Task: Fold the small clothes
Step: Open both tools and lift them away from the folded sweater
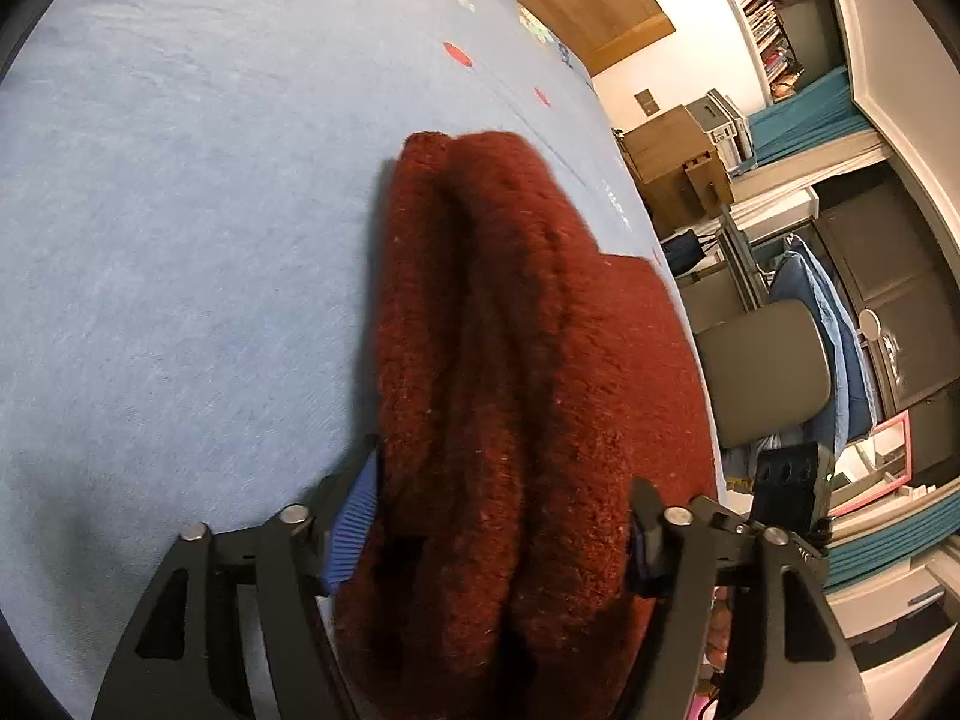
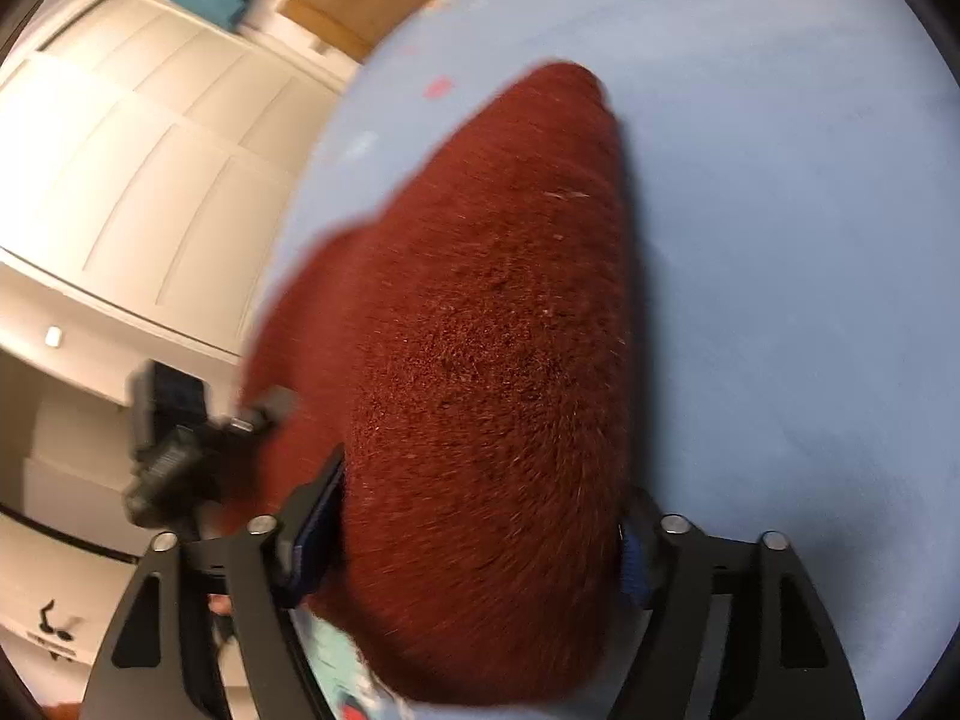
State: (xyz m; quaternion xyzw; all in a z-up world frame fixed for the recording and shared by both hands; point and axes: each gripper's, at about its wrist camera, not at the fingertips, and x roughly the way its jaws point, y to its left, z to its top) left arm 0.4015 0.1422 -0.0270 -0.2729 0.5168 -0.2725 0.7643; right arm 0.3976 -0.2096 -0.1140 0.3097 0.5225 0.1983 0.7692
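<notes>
Your left gripper (image 1: 501, 516) is clamped on the dark red, fuzzy knitted garment (image 1: 504, 360): the bunched wool fills the whole gap between its black fingers, and the ribbed blue pads (image 1: 354, 522) press into it from both sides. From that grip the garment runs away from you in thick lengthwise folds across the pale blue bedsheet with small red dots and leaf prints (image 1: 180, 210), and a flatter flap of it spreads toward the right edge of the bed, close to where the sheet drops off.

Your right gripper (image 2: 480, 546) is grasping the same dark red garment (image 2: 480, 330), its fingers closed against a broad, rounded mass of wool that narrows to a point farther up the bedsheet (image 2: 780, 240). This view is smeared by motion, so you cannot tell whether the cloth here lies flat on the sheet or hangs slightly lifted.

In the right wrist view, your left gripper (image 2: 180, 450) shows as a blurred black shape at the garment's left margin, near the bed's edge. Beyond that edge stand white panelled wardrobe doors (image 2: 150, 150). In the left wrist view, a grey chair with blue cloth draped over it (image 1: 774, 372) sits beside the bed.
</notes>
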